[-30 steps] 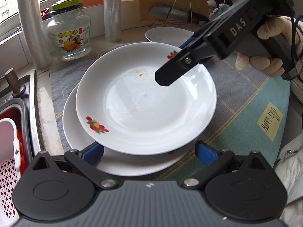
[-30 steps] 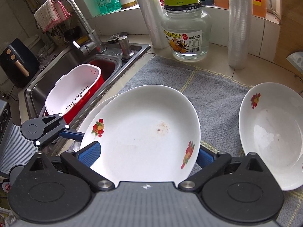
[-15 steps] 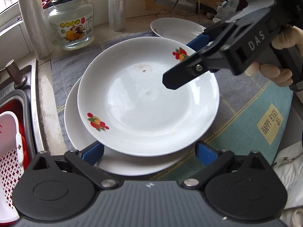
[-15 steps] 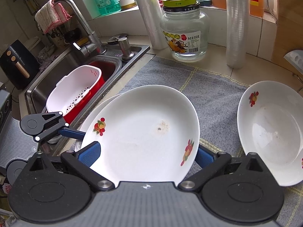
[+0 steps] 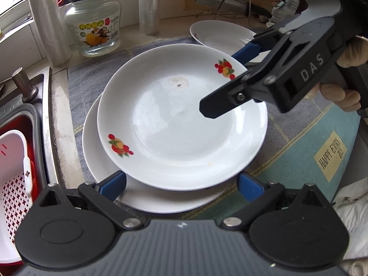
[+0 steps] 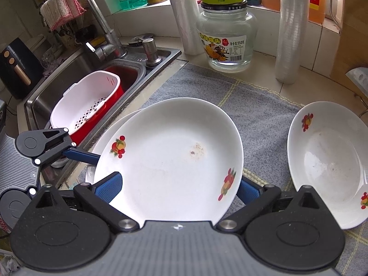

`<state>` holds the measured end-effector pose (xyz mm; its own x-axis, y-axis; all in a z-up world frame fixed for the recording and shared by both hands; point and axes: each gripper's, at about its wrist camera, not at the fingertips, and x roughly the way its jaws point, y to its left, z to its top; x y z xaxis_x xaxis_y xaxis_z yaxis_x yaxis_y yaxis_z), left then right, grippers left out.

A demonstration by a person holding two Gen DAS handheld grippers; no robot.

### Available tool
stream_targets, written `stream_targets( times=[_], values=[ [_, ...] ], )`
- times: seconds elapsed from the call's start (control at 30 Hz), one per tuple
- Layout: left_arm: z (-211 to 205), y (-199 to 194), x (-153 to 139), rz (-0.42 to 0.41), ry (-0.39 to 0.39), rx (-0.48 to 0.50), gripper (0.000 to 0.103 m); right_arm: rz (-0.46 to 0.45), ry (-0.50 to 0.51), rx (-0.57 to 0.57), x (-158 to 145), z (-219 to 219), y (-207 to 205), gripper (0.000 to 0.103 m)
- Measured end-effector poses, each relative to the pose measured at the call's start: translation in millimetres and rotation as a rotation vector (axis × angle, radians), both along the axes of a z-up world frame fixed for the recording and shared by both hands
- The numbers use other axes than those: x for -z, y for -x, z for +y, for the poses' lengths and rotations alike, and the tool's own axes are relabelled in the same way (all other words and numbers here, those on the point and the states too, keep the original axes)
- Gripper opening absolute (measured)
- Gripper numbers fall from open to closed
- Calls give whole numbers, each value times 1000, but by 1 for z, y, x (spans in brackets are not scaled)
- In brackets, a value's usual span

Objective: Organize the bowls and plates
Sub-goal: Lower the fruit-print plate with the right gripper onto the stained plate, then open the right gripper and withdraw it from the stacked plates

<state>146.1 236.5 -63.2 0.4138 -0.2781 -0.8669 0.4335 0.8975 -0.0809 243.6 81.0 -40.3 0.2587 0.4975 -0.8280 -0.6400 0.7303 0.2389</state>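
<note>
A white deep plate with fruit prints (image 5: pixel 181 124) (image 6: pixel 170 161) lies on top of a larger white plate (image 5: pixel 101 161) (image 6: pixel 108 133) on a grey mat. My left gripper (image 5: pixel 181 182) is open, its blue fingers (image 5: pixel 115 181) at the stack's near edge, one finger under the top plate's rim. My right gripper (image 6: pixel 179 188) is open, its fingers (image 6: pixel 108 185) either side of the top plate's rim; it also shows in the left wrist view (image 5: pixel 271 69). Another white fruit-print bowl (image 6: pixel 331 161) (image 5: pixel 220 36) lies apart on the mat.
A sink (image 6: pixel 76 73) with a red and white colander basket (image 6: pixel 85 101) lies beside the mat. A glass jar (image 6: pixel 226 34), two plastic rolls (image 6: pixel 291 30), a tap (image 6: pixel 101 30) and a knife on a rack (image 5: pixel 230 2) stand at the counter's back.
Both grippers have kept their places around the stacked plates; the views have shifted slightly, the left camera drawing a little back. The plates have not moved.
</note>
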Motion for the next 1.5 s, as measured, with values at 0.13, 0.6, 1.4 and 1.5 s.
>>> stream_targets(
  times=[0.13,0.6,1.4,1.5],
  values=[
    [-2,-1,-1,-1,-23,-3,102,11,23,-6,0,4,0,103],
    [-2,7,-5,-33,-40,-10,102,25,71,-21,4,12,1,103],
    [3,49,-37,-403,92,-158,102,-283,70,-9,-5,-28,40,103],
    [-9,35,-41,-433,137,-166,102,-303,87,46,-10,-52,38,103]
  ],
)
